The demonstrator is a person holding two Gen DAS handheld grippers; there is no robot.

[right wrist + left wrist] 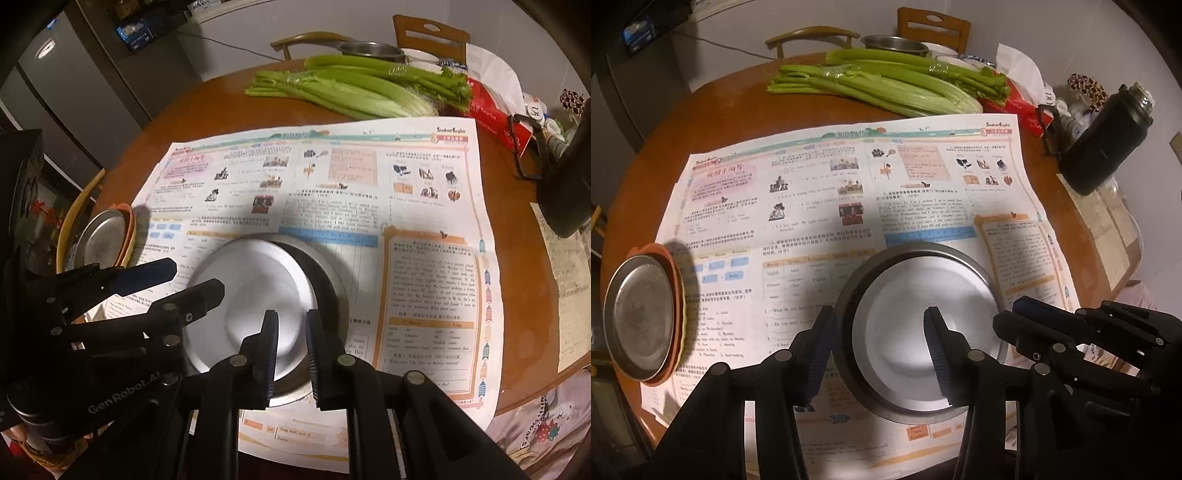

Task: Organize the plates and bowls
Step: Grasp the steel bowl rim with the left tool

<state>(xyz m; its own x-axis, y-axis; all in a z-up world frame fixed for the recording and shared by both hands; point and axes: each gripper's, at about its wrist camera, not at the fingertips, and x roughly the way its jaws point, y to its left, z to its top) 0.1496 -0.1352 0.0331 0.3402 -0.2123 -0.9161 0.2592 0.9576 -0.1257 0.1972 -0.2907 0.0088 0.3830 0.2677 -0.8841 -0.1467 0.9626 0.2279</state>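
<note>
A round steel bowl [923, 295] [251, 280] sits on a spread newspaper [812, 206]. My left gripper [881, 312] is open across the bowl's left rim, one finger outside the wall and one over the bright middle, neither pressing. It shows at the left of the right wrist view [197, 277]. My right gripper [291, 314] [1006, 314] is at the bowl's right rim, its pads a narrow gap apart and closed on that rim. A steel plate [639, 317] [103, 240] lies on orange plates [674, 280] at the table's left edge.
The round wooden table [720, 122] carries celery [886, 85], a red tissue box [1015, 103] and a steel pot [894, 44] at the back. A black flask [1108, 144] stands at the right. Two wooden chairs stand behind the table.
</note>
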